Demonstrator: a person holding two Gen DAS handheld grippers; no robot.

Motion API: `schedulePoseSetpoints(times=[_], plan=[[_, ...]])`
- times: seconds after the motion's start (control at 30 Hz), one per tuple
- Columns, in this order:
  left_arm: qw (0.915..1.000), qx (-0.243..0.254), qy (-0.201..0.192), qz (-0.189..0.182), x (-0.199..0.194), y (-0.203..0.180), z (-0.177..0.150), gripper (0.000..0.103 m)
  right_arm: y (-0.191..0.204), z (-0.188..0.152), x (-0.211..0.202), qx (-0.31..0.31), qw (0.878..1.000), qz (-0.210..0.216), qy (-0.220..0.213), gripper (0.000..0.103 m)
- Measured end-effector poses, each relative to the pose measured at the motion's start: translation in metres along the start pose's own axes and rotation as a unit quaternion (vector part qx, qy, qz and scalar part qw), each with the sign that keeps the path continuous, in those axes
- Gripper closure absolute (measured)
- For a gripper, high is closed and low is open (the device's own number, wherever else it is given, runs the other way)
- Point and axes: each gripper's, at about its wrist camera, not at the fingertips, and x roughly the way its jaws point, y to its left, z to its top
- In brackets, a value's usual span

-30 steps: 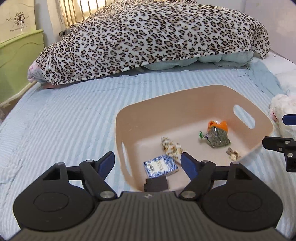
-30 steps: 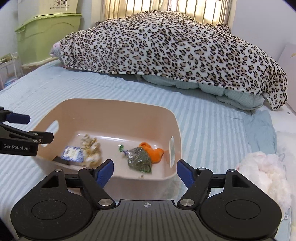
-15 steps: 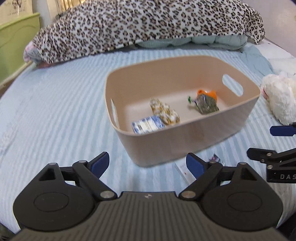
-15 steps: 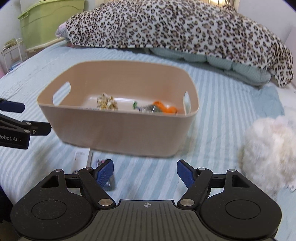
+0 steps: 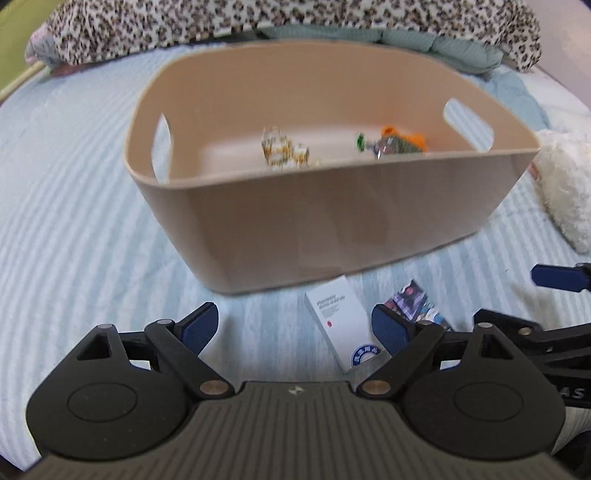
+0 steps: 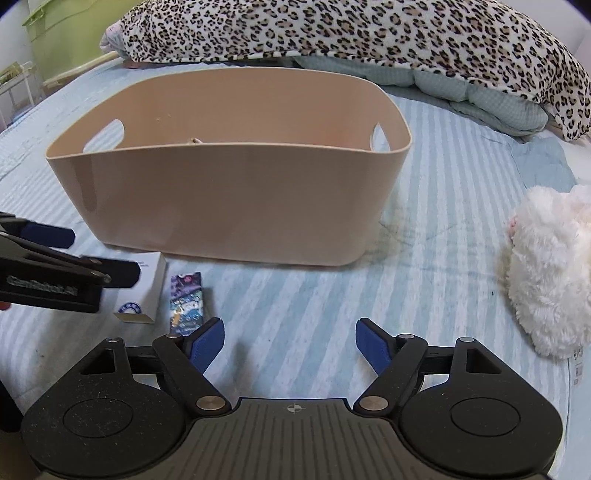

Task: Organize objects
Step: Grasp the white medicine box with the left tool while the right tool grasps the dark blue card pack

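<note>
A beige plastic bin (image 5: 332,221) (image 6: 236,195) sits on the striped bed. Inside it lie a yellow-white wrapped packet (image 5: 284,149) and a green packet on an orange item (image 5: 395,142). A white box (image 5: 341,325) (image 6: 147,291) and a colourful card pack (image 5: 417,302) (image 6: 186,299) lie on the bed in front of the bin. My left gripper (image 5: 295,328) is open and empty, low over the bed, with the white box between its fingers. My right gripper (image 6: 290,341) is open and empty, just right of the card pack.
A white plush toy (image 6: 546,273) (image 5: 565,192) lies right of the bin. A leopard-print blanket (image 6: 351,33) is heaped behind it. A green storage box (image 6: 55,40) stands at the far left.
Both grippers have pulled back and dropped from over the bin down towards the bed in front of it. The white box and card pack have come into view.
</note>
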Motion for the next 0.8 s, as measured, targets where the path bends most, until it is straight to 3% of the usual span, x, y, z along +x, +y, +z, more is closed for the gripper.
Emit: schedulePoseSetpoints(times=[0.17,0.3,0.53,0.8], plan=[[0.9986,-0.04,0.015,-0.03,0.013,0.007,-0.007,0.013,0.0,0.002,0.003,0.001,1.0,0.001,0.004,0.023],[0.9986,-0.039,0.012,-0.034,0.015,0.004,-0.008,0.011,0.003,0.003,0.004,-0.006,1.0,0.001,0.006,0.022],[0.9996,-0.008,0.023,0.015,0.024,0.003,-0.011,0.011,0.007,0.002,0.007,-0.011,1.0,0.004,0.012,0.022],[0.9998,-0.005,0.013,0.013,0.018,0.024,-0.016,0.012,0.014,0.006,0.004,-0.016,1.0,0.023,0.01,0.022]])
